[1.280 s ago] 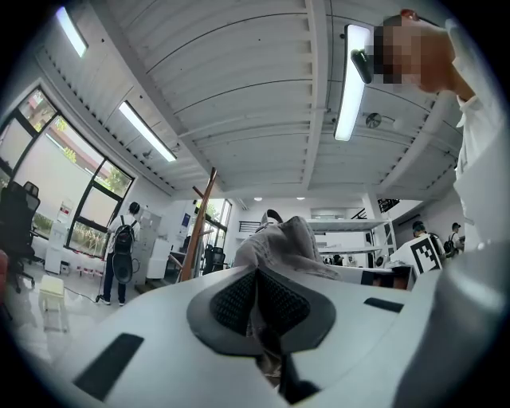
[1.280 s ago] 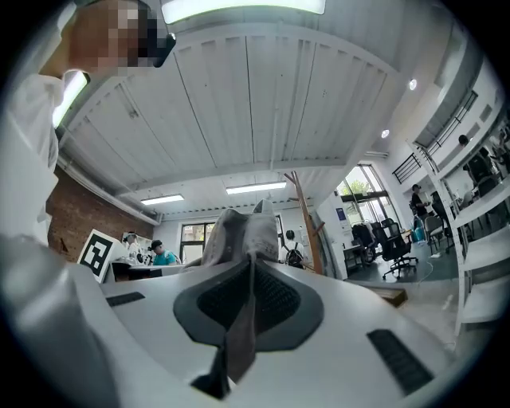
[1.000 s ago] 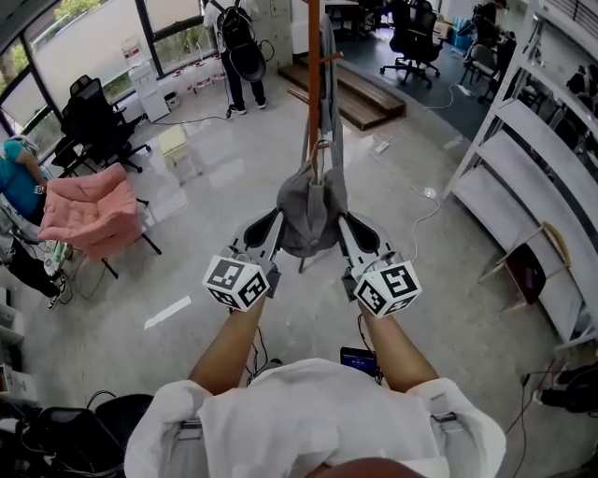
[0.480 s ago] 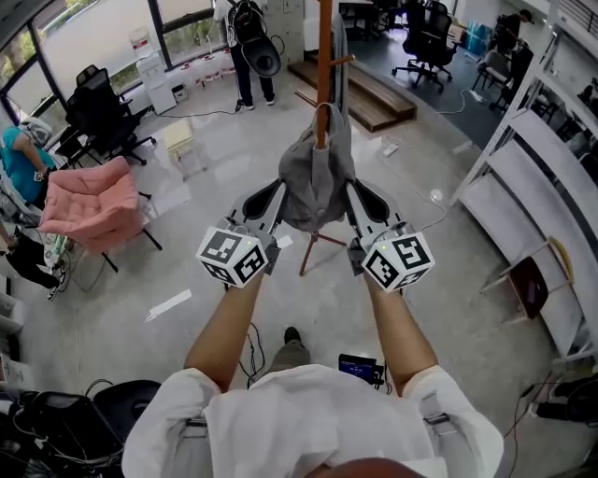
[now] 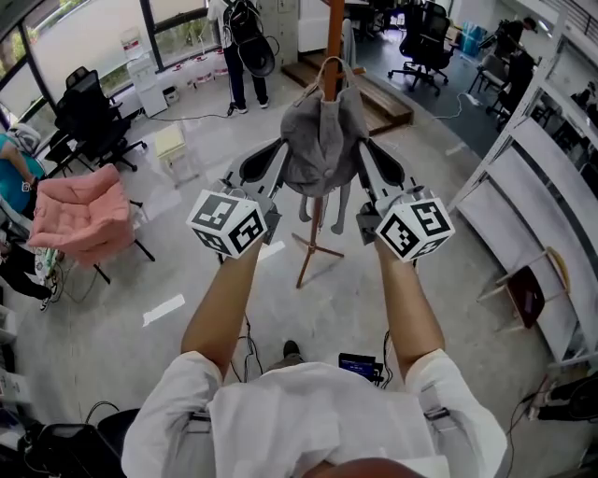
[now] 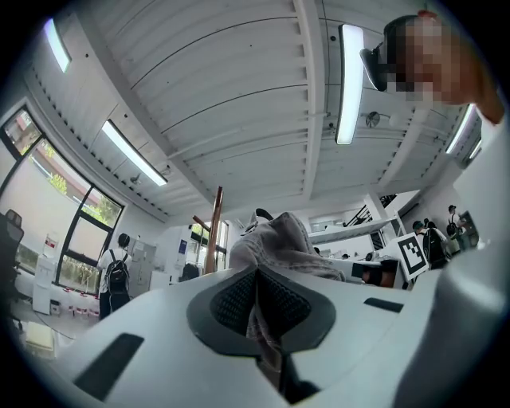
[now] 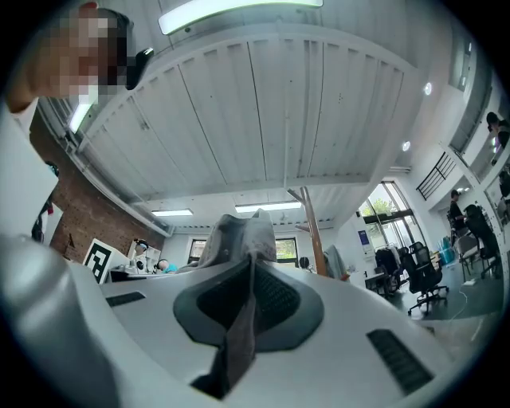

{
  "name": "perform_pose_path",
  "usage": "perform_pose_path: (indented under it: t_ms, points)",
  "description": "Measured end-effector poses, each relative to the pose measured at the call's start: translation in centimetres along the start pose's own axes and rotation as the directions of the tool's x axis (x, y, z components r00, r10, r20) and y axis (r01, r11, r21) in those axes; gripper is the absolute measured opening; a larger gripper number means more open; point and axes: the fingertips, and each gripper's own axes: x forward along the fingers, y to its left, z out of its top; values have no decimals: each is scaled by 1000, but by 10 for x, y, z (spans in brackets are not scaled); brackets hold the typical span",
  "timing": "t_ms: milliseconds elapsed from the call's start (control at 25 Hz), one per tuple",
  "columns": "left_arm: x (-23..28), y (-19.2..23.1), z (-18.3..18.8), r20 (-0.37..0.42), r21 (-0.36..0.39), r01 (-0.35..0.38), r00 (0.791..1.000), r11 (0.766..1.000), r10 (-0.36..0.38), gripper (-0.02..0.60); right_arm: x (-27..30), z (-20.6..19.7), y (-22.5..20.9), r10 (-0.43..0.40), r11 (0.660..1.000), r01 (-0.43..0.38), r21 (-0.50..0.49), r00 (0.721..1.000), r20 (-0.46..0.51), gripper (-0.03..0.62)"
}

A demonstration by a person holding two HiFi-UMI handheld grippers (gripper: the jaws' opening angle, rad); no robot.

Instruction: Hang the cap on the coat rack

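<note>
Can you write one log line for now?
left gripper shut on cap | right gripper shut on cap | cap held up near coat rack

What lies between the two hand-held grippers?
The grey cap, clamped at either side by the left hand-held gripper and right hand-held gripper; the head view shows it before the coat rack.
</note>
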Motion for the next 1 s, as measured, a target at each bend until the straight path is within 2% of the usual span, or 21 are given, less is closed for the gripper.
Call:
perform_pose_path:
  t_ms: [480,800,1000]
  points:
    - [79,56,40,45,56,59,997,997,-62,18,77,37,-47,-26,997,29,-71,998,51,32]
    - [116,78,73,66,80,69,995,994,-74,18,117,71,-69,7,996,-2,-89,998,63,32]
    - [140,86,102,76,112,42,996,993,-50,18,136,105,-81,55,994,-46,-95,994,96,32]
